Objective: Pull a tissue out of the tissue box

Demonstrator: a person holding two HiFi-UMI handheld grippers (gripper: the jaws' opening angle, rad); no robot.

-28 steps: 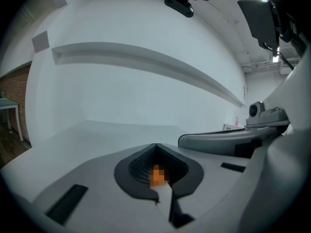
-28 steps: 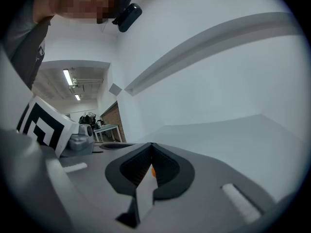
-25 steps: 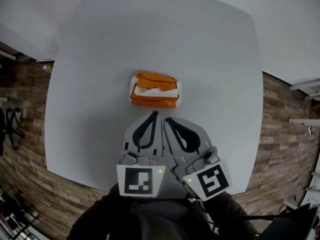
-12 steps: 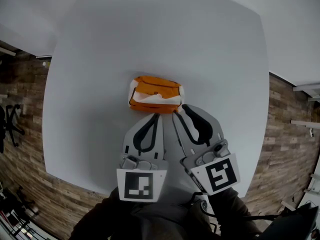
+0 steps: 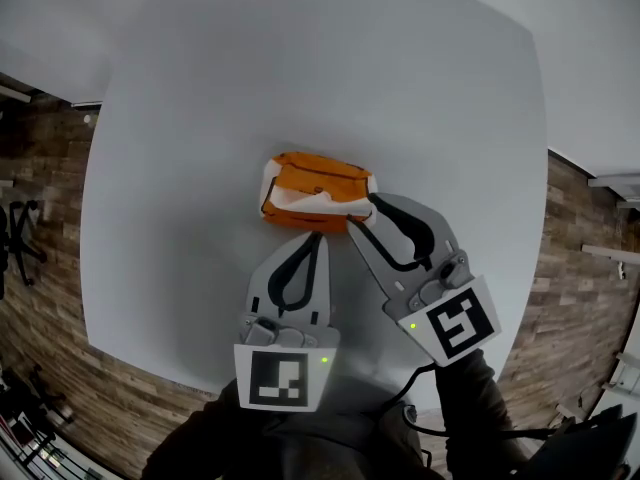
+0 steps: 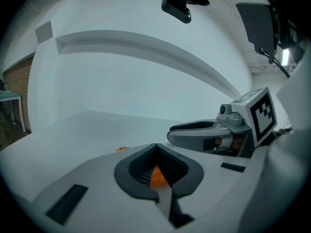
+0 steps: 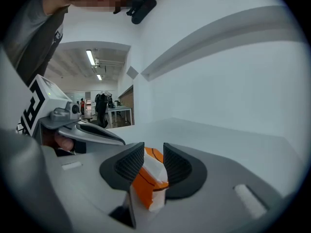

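White table [image 5: 200, 118]; tissue box [image 5: 318, 183] sits between right gripper's [image 5: 361, 215] just-opened fingers [image 7: 176, 168].

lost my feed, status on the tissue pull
Left gripper shut, empty, short of the tissue box. Right gripper open, jaws just opened wider, box corner between them, ungripped. Tissue not pulled yet. Nothing in the way.

A white table [image 5: 200, 118] filled the middle of the head view, with wood-patterned floor [image 5: 40, 308] along the left and right edges. A black chair [image 5: 15, 243] stood at the far left. At the left of the right gripper view, ceiling lights [image 7: 91, 57] hung above a distant desk [image 7: 119, 111].
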